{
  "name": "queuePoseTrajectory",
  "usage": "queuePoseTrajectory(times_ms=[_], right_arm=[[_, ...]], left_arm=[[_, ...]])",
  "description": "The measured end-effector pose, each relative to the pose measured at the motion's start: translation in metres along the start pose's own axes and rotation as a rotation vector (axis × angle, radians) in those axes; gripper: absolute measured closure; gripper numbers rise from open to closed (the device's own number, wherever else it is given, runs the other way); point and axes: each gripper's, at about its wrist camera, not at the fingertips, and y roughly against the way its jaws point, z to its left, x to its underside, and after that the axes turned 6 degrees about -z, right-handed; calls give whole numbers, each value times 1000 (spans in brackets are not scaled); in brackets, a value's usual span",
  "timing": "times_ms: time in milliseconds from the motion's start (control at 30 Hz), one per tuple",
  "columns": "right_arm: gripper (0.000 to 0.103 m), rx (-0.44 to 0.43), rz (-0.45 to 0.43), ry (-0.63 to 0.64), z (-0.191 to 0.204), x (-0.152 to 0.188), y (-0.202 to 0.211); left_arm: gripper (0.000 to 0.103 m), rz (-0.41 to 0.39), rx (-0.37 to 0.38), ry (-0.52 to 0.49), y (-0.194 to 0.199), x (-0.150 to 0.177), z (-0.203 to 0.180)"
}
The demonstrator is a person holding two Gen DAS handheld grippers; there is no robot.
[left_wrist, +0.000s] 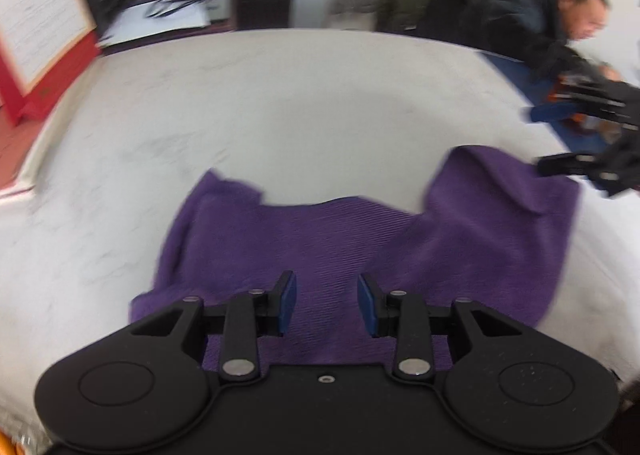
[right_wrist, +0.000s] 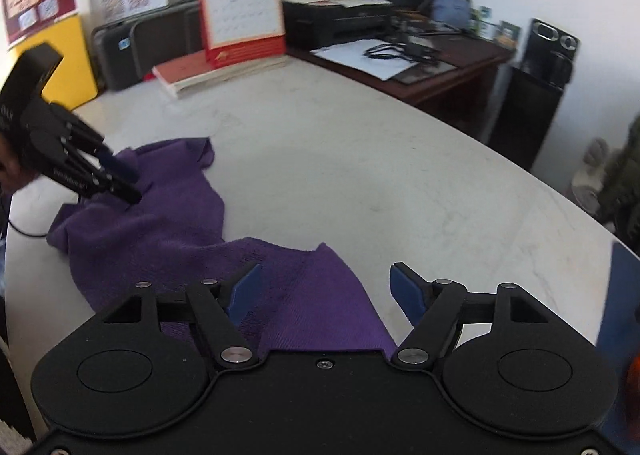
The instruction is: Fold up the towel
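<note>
Purple towel (left_wrist: 304, 247) is lying rumpled on the white tabletop (left_wrist: 280, 103), corners curling.
Soft, limp terry: pinch corners. Left gripper (left_wrist: 327, 305) and right gripper (right_wrist: 325, 291) are hovering over it, jaws apart.

My left gripper (left_wrist: 327, 304): matte black plastic body, two round raised discs at the outer corners, triangular cut-outs in the linkage arms, silver pivot pins, one small screw centred on the top edge. Finger pads (left_wrist: 289, 303) are blue, flat. My right gripper (right_wrist: 325, 291): same black build, same discs, silver pins and centre screw. Its blue pads (right_wrist: 404, 291) show a toothed lower edge. Seen from the side, my left unit is a stack of thin black bars.
</note>
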Motion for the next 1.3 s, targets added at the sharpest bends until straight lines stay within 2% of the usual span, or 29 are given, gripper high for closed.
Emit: queuePoseTrajectory(times_ms=[133, 267, 400, 467, 633, 700, 767, 833, 900, 933, 967, 1033, 1067, 1133, 1233, 1300], right_arm=[[23, -66, 90, 134, 1, -16, -39], [21, -132, 180, 268, 2, -33, -77], [20, -198, 270, 402, 3, -49, -116], [19, -231, 315, 469, 3, -57, -135], [20, -214, 331, 498, 0, -54, -142], [20, -205, 335, 506, -1, -52, -144], [23, -196, 339, 515, -3, -50, -146], [28, -188, 344, 523, -4, -48, -147], [43, -179, 348, 531, -5, -47, -149], [59, -174, 350, 536, -6, -46, -150], [67, -170, 352, 540, -7, -45, -151], [78, -161, 356, 548, -8, -43, -153], [84, -154, 348, 539, 4, -40, -131], [91, -139, 323, 513, 38, -31, -73], [93, -128, 271, 459, 40, -31, -44], [93, -117, 222, 426, 40, -30, -24]], left_arm=[[72, 35, 104, -122, -8, -3, -2], [72, 61, 143, -212, -25, -6, -2], [72, 131, 208, -260, -43, -3, -2], [71, 137, 218, -294, -46, -1, -4], [73, 141, 212, -349, -50, 0, -12], [81, 140, 199, -375, -50, 1, -16], [93, 151, 201, -367, -51, 1, -18], [97, 157, 204, -354, -52, 0, -18], [99, 155, 198, -355, -52, 2, -22], [99, 153, 194, -354, -51, 3, -24], [99, 151, 196, -346, -51, 4, -25], [100, 144, 205, -326, -49, 5, -25], [100, 139, 216, -306, -48, 5, -24], [100, 127, 246, -247, -47, 6, -23], [100, 120, 278, -190, -44, 8, -22], [99, 129, 286, -209, -45, 12, -27]])
